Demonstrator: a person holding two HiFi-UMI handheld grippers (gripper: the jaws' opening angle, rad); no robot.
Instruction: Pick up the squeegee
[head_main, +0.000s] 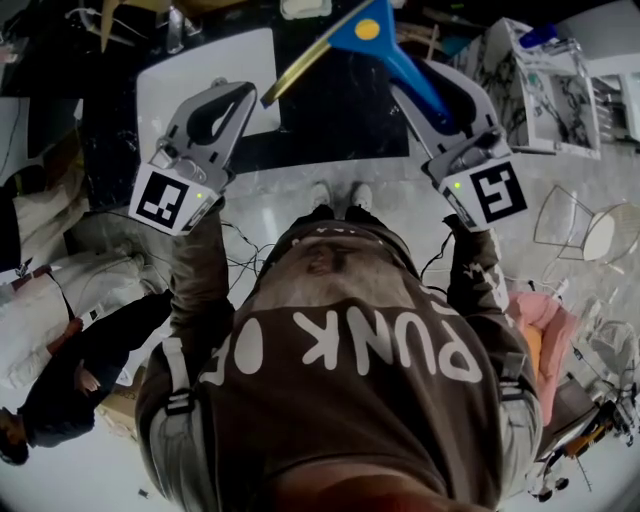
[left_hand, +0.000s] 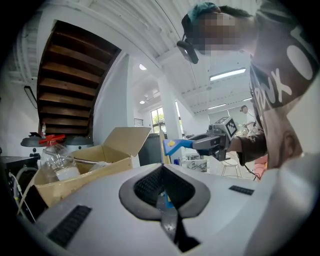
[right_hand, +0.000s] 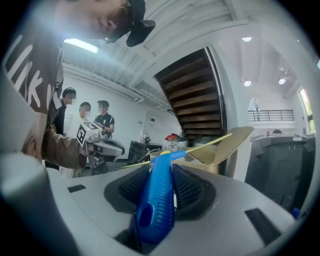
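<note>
The squeegee (head_main: 385, 45) has a blue ribbed handle and a long yellowish blade. My right gripper (head_main: 440, 100) is shut on its handle and holds it up in the air, blade slanting up and to the left in the head view. In the right gripper view the handle (right_hand: 157, 200) runs between the pads of the right gripper (right_hand: 162, 167). My left gripper (head_main: 240, 95) hangs to the left of the blade, apart from it. Its jaws meet with nothing held in the left gripper view (left_hand: 162, 167), where the squeegee (left_hand: 175, 145) shows beyond them.
An open cardboard box (left_hand: 100, 155) and a clear bottle with a red cap (left_hand: 55, 160) stand ahead under a dark staircase (right_hand: 195, 95). Below me are a white tabletop (head_main: 200, 60) and a black counter (head_main: 340, 110). Several people (right_hand: 85, 120) stand at the left; a wire chair (head_main: 580, 225) at the right.
</note>
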